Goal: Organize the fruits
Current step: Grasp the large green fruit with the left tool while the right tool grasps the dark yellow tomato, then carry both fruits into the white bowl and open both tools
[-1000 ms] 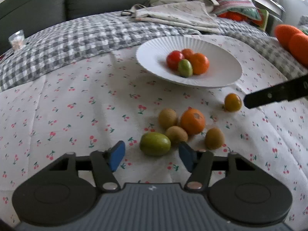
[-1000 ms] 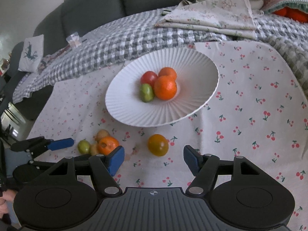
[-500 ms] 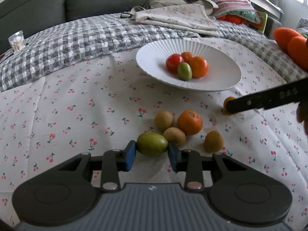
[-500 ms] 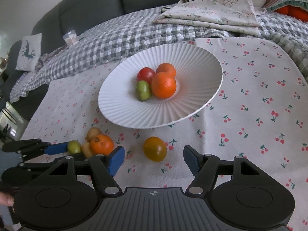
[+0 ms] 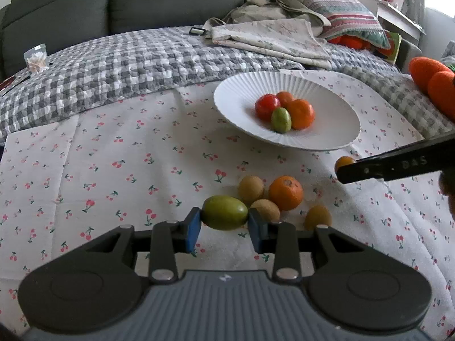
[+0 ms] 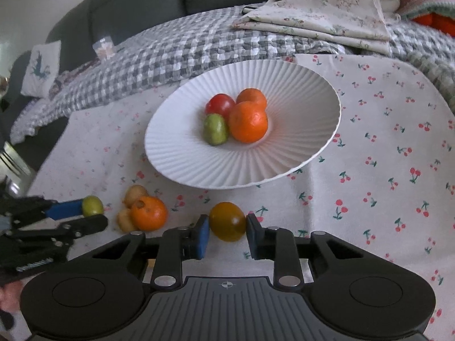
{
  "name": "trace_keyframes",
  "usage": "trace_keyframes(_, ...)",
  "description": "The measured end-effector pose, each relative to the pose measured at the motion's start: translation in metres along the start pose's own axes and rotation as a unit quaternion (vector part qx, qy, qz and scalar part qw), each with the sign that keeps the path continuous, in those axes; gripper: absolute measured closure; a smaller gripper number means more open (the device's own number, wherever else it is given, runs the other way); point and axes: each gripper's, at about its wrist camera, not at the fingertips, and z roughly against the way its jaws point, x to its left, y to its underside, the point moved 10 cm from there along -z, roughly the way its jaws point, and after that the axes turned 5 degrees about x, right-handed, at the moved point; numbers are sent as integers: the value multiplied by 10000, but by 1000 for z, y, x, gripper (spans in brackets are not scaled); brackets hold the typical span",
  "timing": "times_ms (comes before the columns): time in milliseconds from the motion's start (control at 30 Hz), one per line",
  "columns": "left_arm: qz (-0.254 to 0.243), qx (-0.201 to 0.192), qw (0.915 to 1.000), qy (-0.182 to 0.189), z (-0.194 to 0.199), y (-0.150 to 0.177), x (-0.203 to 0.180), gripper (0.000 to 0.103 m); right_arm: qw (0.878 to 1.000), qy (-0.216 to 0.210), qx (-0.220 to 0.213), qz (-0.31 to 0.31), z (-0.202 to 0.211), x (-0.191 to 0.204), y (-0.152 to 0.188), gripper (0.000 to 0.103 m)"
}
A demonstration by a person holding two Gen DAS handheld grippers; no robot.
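Note:
My left gripper [image 5: 225, 221] is shut on a green oval fruit [image 5: 226, 211] lying on the cherry-print cloth. Just behind it sit an orange [image 5: 285, 189] and three brown kiwis [image 5: 250, 189]. My right gripper [image 6: 227, 228] is shut on a yellow-orange tomato [image 6: 227, 220], its blue pads pressing both sides. The white ribbed plate [image 6: 298, 85] beyond holds a red tomato [image 6: 219, 105], two oranges [image 6: 248, 122] and a green fruit [image 6: 215, 129]. The right wrist view shows the left gripper and its green fruit [image 6: 92, 206] at lower left.
A grey checked blanket [image 5: 128, 65] covers the far side, with folded floral cloths [image 5: 270, 39] and a striped pillow [image 5: 349, 14] on it. A small glass [image 5: 35, 58] stands far left. Orange plush items [image 5: 432, 76] lie at the right edge. A dark sofa is behind.
My left gripper closed on the green fruit. My right gripper came forward around the yellow-orange tomato and closed on it. The plate looks nearer in the right wrist view.

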Motion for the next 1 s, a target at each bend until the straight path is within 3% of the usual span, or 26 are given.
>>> trace_keyframes(533,160,-243,9987,-429,15,-11,8,69,9983,-473,-281,200,46,31,-6,76)
trace_keyframes(1000,178,-536,9981,-236,20,-47,-22,69,9971,-456,-593,-105,66,12,-24,76)
